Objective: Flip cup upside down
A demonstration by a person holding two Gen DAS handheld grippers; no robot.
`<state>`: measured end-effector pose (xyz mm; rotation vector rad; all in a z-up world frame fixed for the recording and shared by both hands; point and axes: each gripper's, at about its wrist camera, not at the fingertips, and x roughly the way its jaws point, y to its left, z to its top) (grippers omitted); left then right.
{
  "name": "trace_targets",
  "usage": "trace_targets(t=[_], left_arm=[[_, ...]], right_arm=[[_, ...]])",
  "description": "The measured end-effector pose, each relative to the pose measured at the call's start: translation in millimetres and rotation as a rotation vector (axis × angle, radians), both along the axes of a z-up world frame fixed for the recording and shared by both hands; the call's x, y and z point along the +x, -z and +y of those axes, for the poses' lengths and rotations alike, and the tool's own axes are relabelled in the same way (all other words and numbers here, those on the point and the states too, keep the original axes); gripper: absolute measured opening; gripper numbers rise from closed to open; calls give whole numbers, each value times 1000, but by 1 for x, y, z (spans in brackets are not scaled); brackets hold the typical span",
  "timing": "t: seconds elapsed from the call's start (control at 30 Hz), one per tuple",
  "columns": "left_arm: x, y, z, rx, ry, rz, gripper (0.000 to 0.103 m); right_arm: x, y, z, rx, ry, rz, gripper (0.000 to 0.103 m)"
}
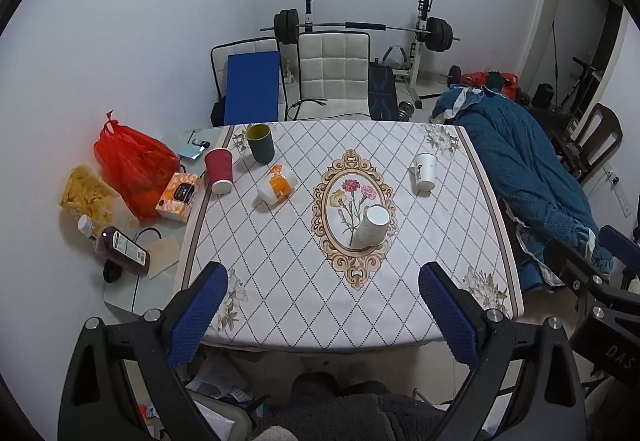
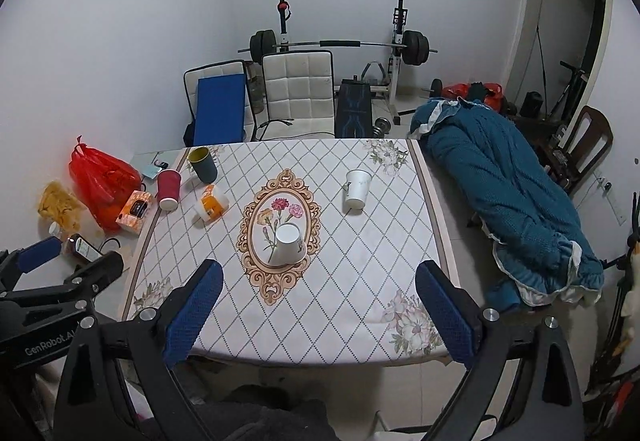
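White cup upside down, mid-tabletop.
The cup sits mouth-down on the tabletop's flower medallion; left gripper and right gripper hover near, fingers spread, holding nothing.

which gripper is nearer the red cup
Left. The left gripper sits toward the red cup's side of the table; the right gripper is farther over, off to the cup's right.

Left gripper: black angular frame, silver round screw heads at the joints, fingers faced with blue ribbed pads. Right gripper: same black frame, silver screws, blue textured fingers. White lettering "GenRobot.AI" marks the left unit's black housing in the right wrist view.
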<state>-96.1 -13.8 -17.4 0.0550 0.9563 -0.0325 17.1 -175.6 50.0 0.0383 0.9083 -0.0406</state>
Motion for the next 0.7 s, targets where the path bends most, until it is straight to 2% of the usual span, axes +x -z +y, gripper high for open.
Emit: trace_targets(t=[0.13, 0.7], left_arm=[[-2, -3, 1, 3, -19, -10, 102], [-4, -6, 4, 14, -42, -23, 102]], right_arm=[[1, 0, 1, 3, -7, 9, 99], [10, 4, -3, 7, -15, 23, 101]])
